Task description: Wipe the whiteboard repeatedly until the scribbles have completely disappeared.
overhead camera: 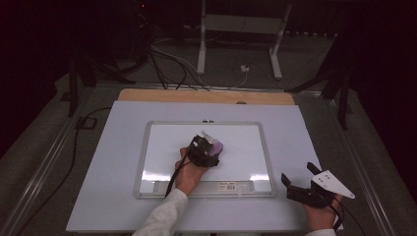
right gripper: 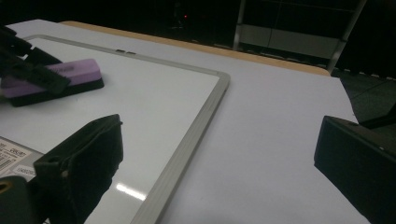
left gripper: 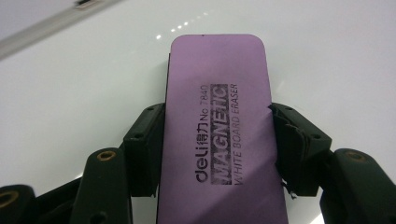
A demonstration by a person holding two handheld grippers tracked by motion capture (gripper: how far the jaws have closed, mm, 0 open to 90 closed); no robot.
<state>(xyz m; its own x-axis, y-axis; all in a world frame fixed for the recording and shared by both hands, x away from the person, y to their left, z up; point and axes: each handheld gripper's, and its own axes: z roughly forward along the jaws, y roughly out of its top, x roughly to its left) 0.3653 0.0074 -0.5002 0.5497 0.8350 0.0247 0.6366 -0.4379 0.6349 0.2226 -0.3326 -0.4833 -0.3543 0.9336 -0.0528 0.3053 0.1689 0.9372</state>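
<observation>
1. The counter is big and pale.
2. The whiteboard lies flat on it, under the left gripper.
3. The right gripper sits beside the whiteboard, jaws spread wide, holding nothing.
4. The purple eraser is pinched between the left gripper's jaws, flat on the whiteboard.
</observation>
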